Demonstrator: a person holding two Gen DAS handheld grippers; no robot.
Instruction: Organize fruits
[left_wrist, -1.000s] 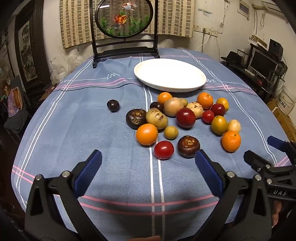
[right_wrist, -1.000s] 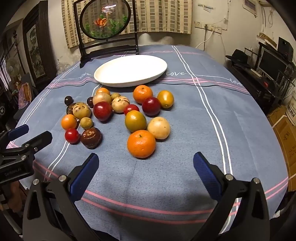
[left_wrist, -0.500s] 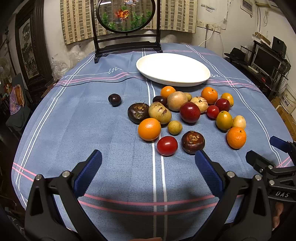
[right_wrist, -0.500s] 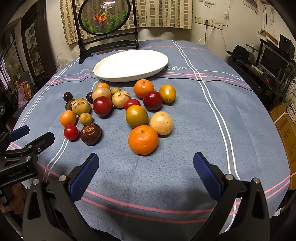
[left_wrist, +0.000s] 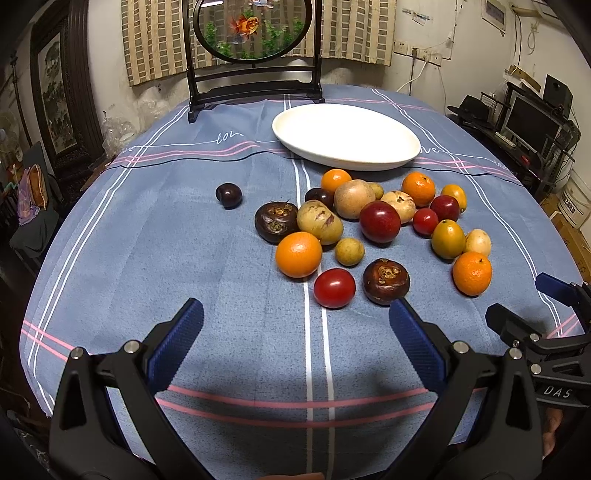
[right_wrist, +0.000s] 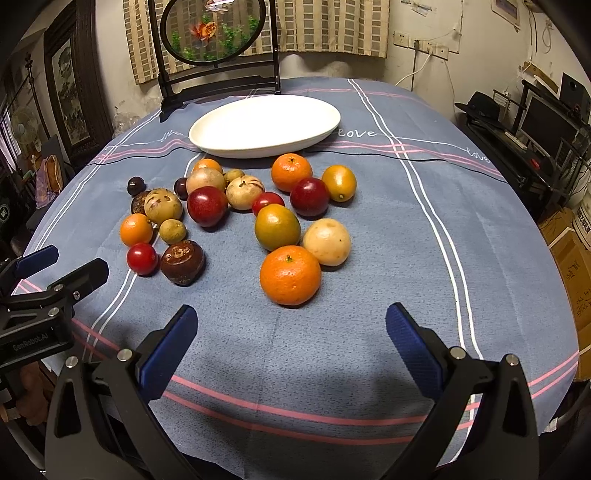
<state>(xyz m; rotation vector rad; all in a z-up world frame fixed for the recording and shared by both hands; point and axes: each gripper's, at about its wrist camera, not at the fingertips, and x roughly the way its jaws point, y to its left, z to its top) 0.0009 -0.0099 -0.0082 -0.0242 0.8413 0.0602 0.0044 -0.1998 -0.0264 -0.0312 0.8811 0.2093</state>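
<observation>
Both grippers wide open, nothing held: left gripper (left_wrist: 295, 332) low over the near desk edge, jaws spread just short of a red tomato (left_wrist: 334, 288); right gripper (right_wrist: 291, 332) likewise, spread before the nearest orange (right_wrist: 290, 275). Fruits lie loose in a cluster on the blue cloth (right_wrist: 388, 229) mid-desk; one dark plum (left_wrist: 229, 195) sits apart to the left. White plate (right_wrist: 207, 129) beyond the cluster, bare. Judged: approach step, no fruit moved yet. Next likely needs a straight advance, jaws straddling one fruit without nudging neighbours.
</observation>
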